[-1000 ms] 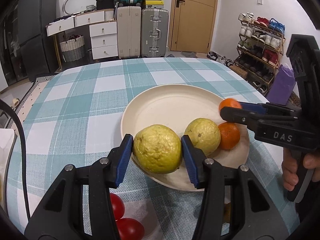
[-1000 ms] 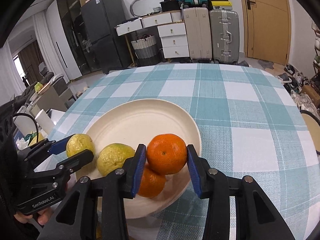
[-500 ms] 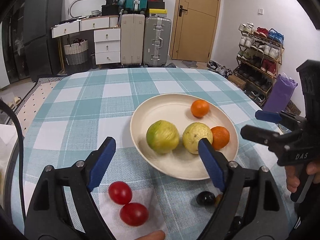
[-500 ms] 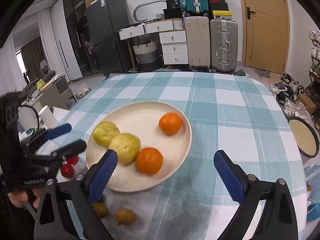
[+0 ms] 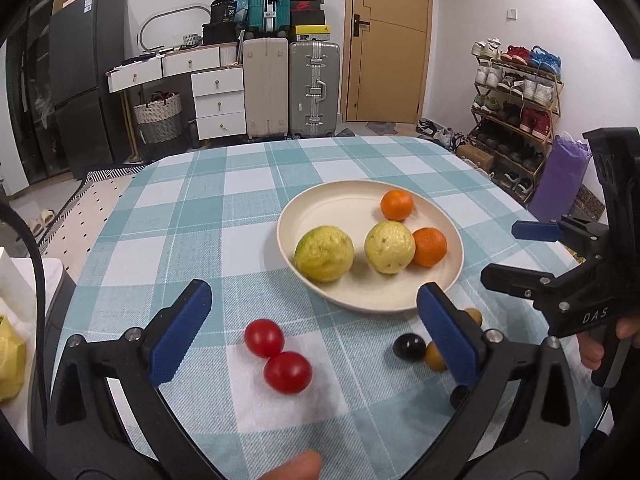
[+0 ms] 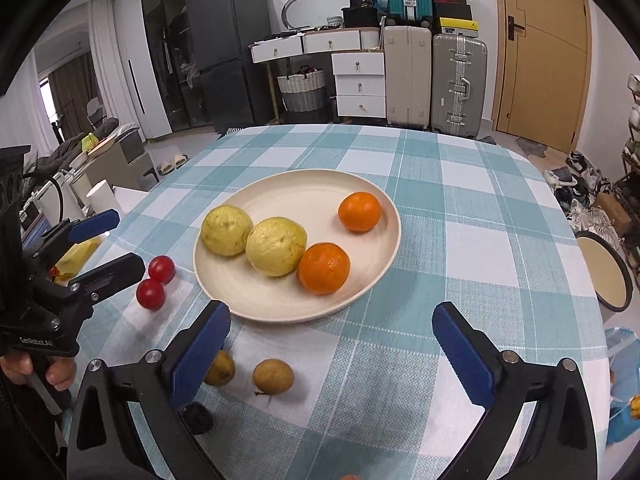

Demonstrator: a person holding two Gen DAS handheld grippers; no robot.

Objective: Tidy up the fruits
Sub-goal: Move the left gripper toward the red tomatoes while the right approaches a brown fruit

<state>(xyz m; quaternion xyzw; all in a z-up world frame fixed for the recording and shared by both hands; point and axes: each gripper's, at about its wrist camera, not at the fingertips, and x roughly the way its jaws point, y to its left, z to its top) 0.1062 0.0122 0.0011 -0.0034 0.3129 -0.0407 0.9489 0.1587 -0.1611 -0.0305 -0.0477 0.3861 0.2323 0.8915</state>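
A cream plate (image 5: 340, 208) (image 6: 304, 196) on the checked tablecloth holds two yellow-green guavas (image 5: 324, 254) (image 5: 389, 247) and two oranges (image 5: 396, 205) (image 5: 429, 247). Two red tomatoes (image 5: 264, 337) (image 5: 287, 372) lie in front of the plate on the left. A dark plum (image 5: 409, 347) and two small brown fruits (image 6: 273, 376) (image 6: 220, 367) lie in front of it on the right. My left gripper (image 5: 316, 334) is open and empty above the tomatoes. My right gripper (image 6: 330, 354) is open and empty, back from the plate's near rim.
A round stool (image 6: 606, 270) stands off the table's right edge. A yellow bag (image 5: 10, 354) lies at the left. Suitcases, drawers, a fridge and a shoe rack (image 5: 516, 80) stand beyond the table.
Both grippers have opened, leaving a guava and an orange on the plate. Both have drawn back and up from the plate towards me.
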